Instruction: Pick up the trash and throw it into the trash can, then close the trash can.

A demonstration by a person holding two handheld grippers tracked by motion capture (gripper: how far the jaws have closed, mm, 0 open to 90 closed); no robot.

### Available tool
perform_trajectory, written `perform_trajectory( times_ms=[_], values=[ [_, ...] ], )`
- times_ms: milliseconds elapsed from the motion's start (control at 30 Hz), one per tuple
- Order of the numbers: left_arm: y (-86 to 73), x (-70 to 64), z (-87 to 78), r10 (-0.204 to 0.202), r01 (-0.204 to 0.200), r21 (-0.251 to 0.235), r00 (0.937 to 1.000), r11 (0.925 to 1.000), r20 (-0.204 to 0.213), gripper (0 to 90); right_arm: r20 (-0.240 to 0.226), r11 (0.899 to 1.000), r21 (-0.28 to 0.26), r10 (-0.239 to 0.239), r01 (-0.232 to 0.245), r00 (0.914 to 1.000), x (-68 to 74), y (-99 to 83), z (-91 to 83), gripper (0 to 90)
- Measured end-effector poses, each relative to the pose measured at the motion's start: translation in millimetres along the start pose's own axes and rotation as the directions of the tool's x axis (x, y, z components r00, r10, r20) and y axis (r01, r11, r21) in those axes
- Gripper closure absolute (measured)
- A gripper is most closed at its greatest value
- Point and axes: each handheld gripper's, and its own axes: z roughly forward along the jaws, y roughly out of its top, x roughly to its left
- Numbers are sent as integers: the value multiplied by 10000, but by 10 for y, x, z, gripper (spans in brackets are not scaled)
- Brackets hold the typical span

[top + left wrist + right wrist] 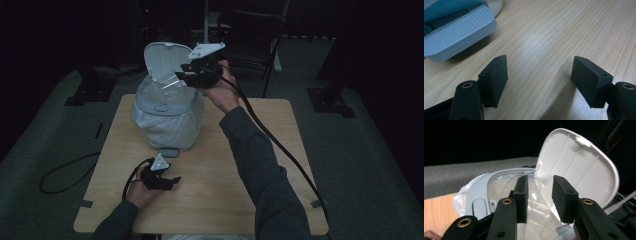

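The right claw (pixel 186 71) is hovering part open and holding nothing over the lined pedal bin (pixel 167 107) standing lid-up on the bench (pixel 240 165), while the left claw (pixel 170 181) is resting wide open, empty, near the bin's pedal (pixel 456 30)

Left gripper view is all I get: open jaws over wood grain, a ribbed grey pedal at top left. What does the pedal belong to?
Observer: A white pedal bin with a clear plastic liner, standing on the light wooden table.
Operator: Lid state?
Observer: The white hinged lid stands open, upright.
Operator: Where's the right hand-held gripper?
Observer: The right hand-held gripper is raised at the bin's opening, jaws apart around nothing, with the liner just beyond.
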Motion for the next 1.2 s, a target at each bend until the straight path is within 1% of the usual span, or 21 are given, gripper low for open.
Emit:
perform_trajectory(
  times_ms=[100,267,400,567,867,1067,1200],
  values=[
    [0,4,-1,-12,12,-2,10000,10000,42,303,196,10000,37,-8,8,9998,-33,-6,-23,629],
    [1,3,1,26,-26,-6,10000,10000,24,303,438,9999,-99,84,-80,9990,-83,-40,-93,628],
    [1,3,0,33,-33,-8,10000,10000,5,303,661,9999,-63,159,-155,9977,-127,-79,-151,628],
    [1,2,1,33,-33,-4,10000,10000,-3,303,793,9998,-76,203,-197,9966,-164,-96,-201,628],
    [1,2,1,35,-35,-2,10000,10000,0,302,932,9993,-11,375,-376,9949,-220,-173,-208,621],
    [1,4,0,21,-21,-1,10000,10000,15,302,1141,9978,67,641,-653,9914,-301,-204,-226,622],
    [1,11,-4,53,-53,42,10000,10000,43,302,1284,9979,130,605,-627,9899,-336,-207,-229,619]
  ],
)
